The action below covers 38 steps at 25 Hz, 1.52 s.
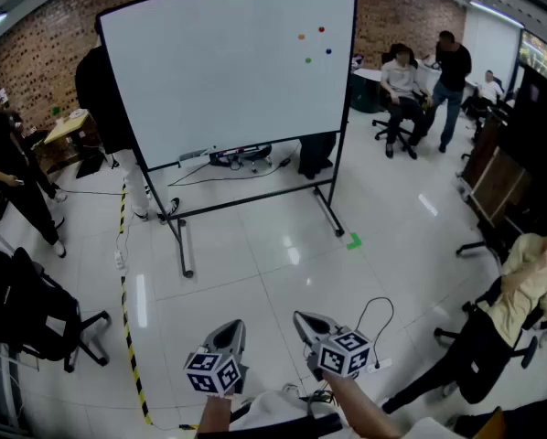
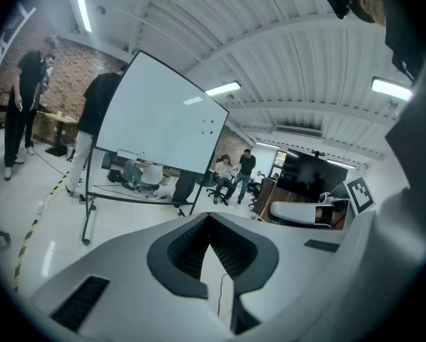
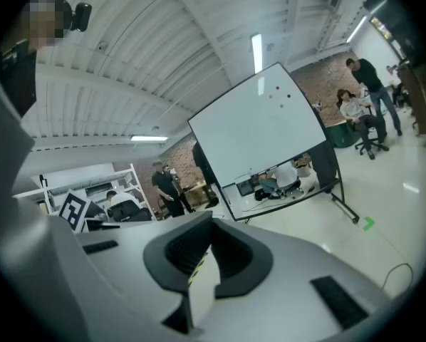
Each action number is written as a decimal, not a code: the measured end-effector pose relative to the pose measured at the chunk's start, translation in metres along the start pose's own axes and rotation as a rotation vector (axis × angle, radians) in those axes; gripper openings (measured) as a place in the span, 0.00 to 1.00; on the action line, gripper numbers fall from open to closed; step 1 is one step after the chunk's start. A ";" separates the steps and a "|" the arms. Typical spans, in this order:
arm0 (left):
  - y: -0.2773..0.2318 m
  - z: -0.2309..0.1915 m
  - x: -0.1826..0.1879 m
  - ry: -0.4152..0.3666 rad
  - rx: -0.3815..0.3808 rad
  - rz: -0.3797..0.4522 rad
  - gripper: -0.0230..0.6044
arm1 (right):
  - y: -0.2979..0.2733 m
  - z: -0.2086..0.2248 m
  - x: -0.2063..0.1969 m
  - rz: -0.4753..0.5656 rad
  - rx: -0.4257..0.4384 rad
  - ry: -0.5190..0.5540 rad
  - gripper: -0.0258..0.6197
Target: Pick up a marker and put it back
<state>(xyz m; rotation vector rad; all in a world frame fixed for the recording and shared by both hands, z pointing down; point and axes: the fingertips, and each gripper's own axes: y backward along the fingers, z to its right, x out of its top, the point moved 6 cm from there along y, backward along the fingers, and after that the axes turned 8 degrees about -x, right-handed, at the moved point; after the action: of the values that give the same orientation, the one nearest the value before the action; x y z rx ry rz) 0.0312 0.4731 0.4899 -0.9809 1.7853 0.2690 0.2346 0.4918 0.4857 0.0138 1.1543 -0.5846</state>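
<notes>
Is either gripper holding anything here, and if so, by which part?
Nothing is held. The left gripper and the right gripper both have their jaws together with nothing between them, away from the whiteboard.

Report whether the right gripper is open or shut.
Shut: the right gripper has its jaw tips touching, with nothing held between them.

Bright, even light fills the room from strip lights (image 2: 224, 88) on the ceiling. Their glare lies in pale streaks on the glossy floor (image 1: 255, 273), and the whiteboard (image 1: 228, 71) shines flat white with little detail. Shadows are soft and faint. All three views bow hard toward the edges, and the corners fall into black. In both gripper views, whatever sits nearest the lens looks soft, while the far room stays fairly sharp.
</notes>
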 end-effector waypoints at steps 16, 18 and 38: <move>-0.013 -0.058 0.000 0.054 0.125 0.037 0.02 | -0.079 0.011 -0.010 -0.099 0.104 0.042 0.07; -0.029 -0.068 0.008 0.052 0.127 0.024 0.02 | -0.088 0.022 -0.003 -0.095 0.085 0.036 0.07; -0.155 -0.256 0.168 0.024 0.055 0.014 0.02 | -0.320 0.046 0.107 -0.064 -0.008 0.024 0.07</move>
<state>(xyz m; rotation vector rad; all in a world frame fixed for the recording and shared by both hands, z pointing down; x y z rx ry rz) -0.0519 0.1403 0.4976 -0.9368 1.8125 0.2169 0.1623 0.1601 0.5035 -0.0226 1.1841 -0.6381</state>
